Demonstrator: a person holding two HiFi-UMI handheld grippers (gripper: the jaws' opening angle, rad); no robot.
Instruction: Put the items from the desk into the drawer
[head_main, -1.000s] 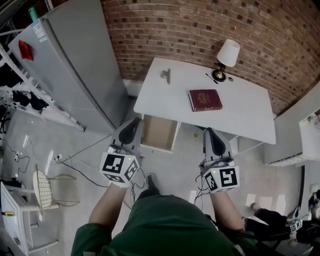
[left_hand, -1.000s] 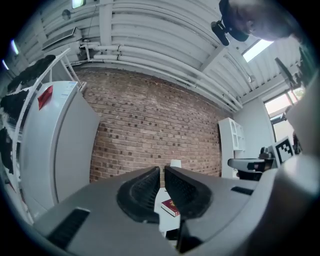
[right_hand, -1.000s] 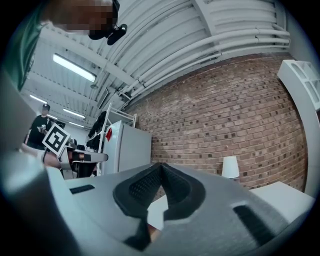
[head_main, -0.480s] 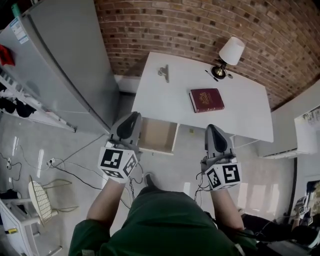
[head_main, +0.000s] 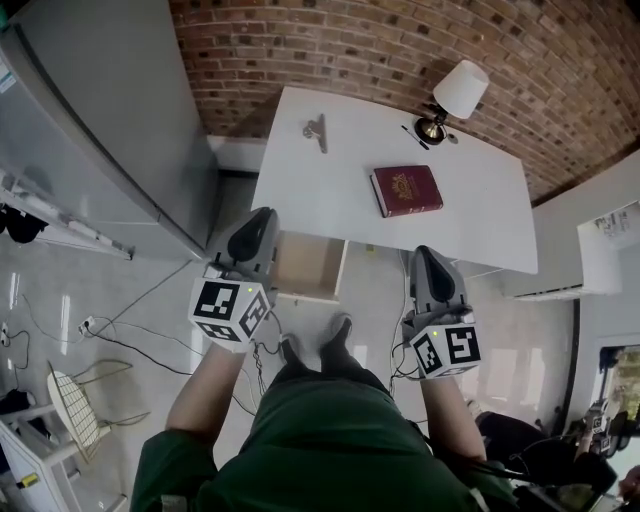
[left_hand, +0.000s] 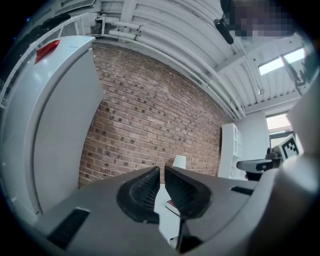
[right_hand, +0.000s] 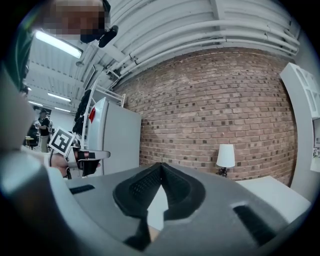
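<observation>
1. Setting: the head view looks steeply down on a white surface (head_main: 470, 215) set against a brick wall (head_main: 350, 40). I stand off its 6 o'clock edge, with a grey cabinet (head_main: 100, 120) at my 10 o'clock.
2. Task items: a red book (head_main: 406, 190) lies near the middle of the surface. A metal clip (head_main: 316, 131) sits toward the 11 o'clock corner. A dark pen (head_main: 413, 137) lies at 1 o'clock, just beside the base of a lamp (head_main: 455, 95). All three rest apart from one another, and no gripper touches them.
3. Drawer: the drawer (head_main: 308, 265) stands pulled out below the 7 o'clock corner. The part of its floor that shows is bare; the rest is hidden behind my left tool.
4. Left gripper (head_main: 258, 215): it points level toward the wall, beside the drawer at its 9 o'clock side. Its fingers (left_hand: 145, 187) are all but together, with only a thin slit between them and nothing in it.
5. Right gripper (head_main: 428, 255): it points level, short of the 6 o'clock edge. Its fingers (right_hand: 175, 187) meet at the tips and hold nothing.
6. Progress, as I judge it: the drawer is ready, but no item is stowed. Book, clip and pen all remain to be picked up and placed. I take the lamp to be furniture.
</observation>
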